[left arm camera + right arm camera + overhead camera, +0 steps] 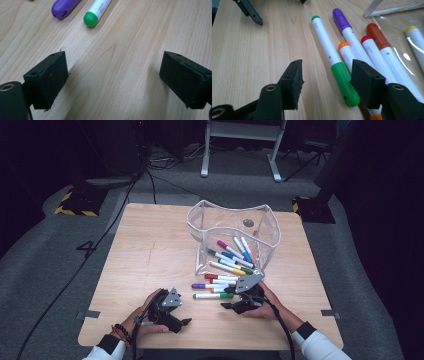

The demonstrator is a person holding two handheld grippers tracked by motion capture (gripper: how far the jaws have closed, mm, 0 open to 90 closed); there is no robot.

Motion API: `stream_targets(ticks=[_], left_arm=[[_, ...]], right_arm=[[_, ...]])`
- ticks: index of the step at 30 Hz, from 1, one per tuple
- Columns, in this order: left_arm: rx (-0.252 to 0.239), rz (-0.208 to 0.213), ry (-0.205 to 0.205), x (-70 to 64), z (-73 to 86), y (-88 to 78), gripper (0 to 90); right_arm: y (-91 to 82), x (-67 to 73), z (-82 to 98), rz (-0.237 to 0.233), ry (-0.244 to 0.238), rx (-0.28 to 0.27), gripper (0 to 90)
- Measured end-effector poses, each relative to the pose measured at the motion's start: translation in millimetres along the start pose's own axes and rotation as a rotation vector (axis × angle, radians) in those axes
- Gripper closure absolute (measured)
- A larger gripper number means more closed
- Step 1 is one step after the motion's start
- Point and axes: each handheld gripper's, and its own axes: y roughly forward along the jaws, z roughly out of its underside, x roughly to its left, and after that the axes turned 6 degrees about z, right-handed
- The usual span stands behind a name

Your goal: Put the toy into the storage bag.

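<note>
Five markers lie loose near the table's front edge; the green marker sits between my right gripper's half-open jaws, untouched. My left gripper is wide, empty. The high view adds the clear bag.

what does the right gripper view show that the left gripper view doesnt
Right gripper view alone: the orange marker, two red-capped markers, a yellow-tipped marker inside the clear pouch, and the right gripper, jaws apart around the green cap, pads not pressing. Part of the other gripper sits at the top left.

Left gripper view alone: the left gripper, jaws wide open over bare wood.

Shared: the green marker, the purple marker and the wooden table.
</note>
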Motion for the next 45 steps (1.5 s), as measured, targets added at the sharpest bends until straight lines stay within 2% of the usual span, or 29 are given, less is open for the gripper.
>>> stream_targets(ticks=[4,7,11,13,17,20,24,27,31,39,45], left_arm=[[0.0,0.0,0.0,0.0,0.0,0.0,8.6],[0.0,0.0,0.0,0.0,0.0,0.0,8.6],[-0.001,-0.001,0.0,-0.1,0.1,0.0,8.6],[-0.001,-0.002,-0.001,-0.3,0.3,-0.2,8.6],[-0.001,-0.002,-0.001,-0.4,0.4,-0.2,8.7],[-0.002,-0.002,-0.001,-0.3,0.4,-0.2,8.6],[-0.002,-0.002,-0.001,-0.3,0.4,-0.2,8.6],[-0.002,-0.001,-0.001,-0.3,0.3,-0.2,8.6],[-0.002,-0.001,0.0,-0.2,0.3,-0.2,8.6],[-0.002,0.0,0.0,-0.1,0.3,-0.1,8.6],[-0.002,0.0,0.001,0.0,0.2,-0.1,8.6]], right_arm=[[9.4,0.8,-2.3,-0.014,-0.003,0.011,43.7],[16.0,3.8,-3.9,-0.043,-0.003,0.023,46.4],[21.1,9.8,-4.0,-0.063,-0.031,0.048,52.8],[19.8,10.7,-2.6,-0.067,-0.015,0.041,59.0],[16.4,13.7,0.8,-0.063,-0.032,0.03,72.6],[13.5,19.0,1.0,-0.053,-0.056,0.035,74.4],[10.2,18.8,1.6,-0.054,-0.071,0.051,74.6],[1.7,15.9,1.5,-0.046,-0.079,0.048,74.7],[-10.3,12.4,-1.3,-0.003,-0.09,0.022,74.7],[-42.6,5.0,-14.6,0.038,-0.091,-0.073,74.8],[-62.5,1.9,-25.7,0.078,-0.105,-0.116,74.8]])
